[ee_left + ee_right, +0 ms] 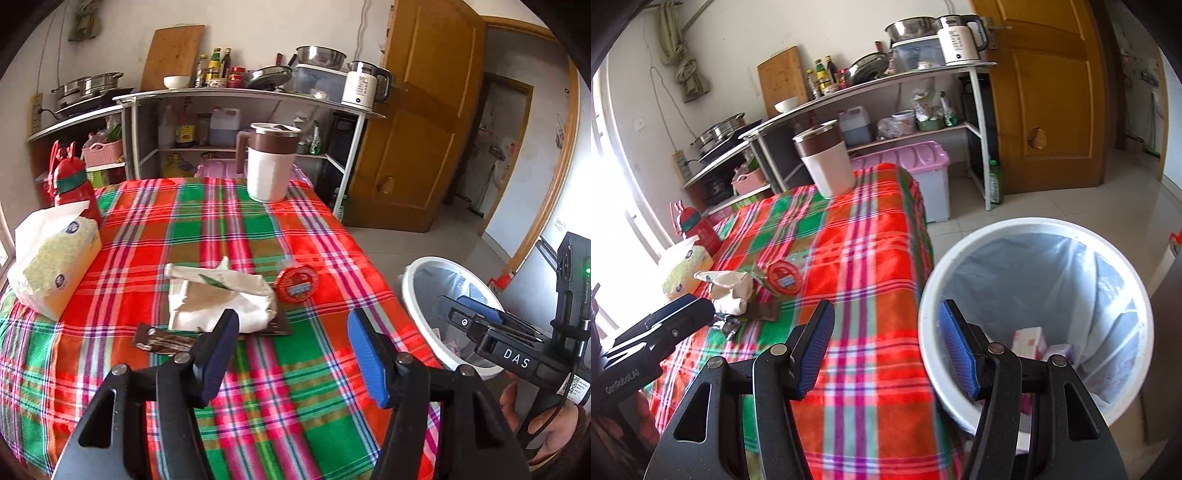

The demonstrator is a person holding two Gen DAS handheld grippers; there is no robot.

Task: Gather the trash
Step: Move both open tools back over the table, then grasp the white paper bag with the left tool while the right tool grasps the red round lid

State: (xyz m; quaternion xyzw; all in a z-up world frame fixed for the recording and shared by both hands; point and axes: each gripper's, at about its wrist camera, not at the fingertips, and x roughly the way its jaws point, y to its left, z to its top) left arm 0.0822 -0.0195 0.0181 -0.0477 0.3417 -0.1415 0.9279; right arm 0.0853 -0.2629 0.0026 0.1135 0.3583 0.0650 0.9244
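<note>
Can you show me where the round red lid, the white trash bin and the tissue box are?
round red lid (pixel 297 284), left wrist view, on its printed top.
white trash bin (pixel 925 314), right wrist view, on its white rim.
tissue box (pixel 59 266), left wrist view, on its yellow side.

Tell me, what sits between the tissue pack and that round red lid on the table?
A crumpled white paper bag lies between the tissue pack and the round red lid, on the plaid cloth. The left wrist view shows it best.
</note>
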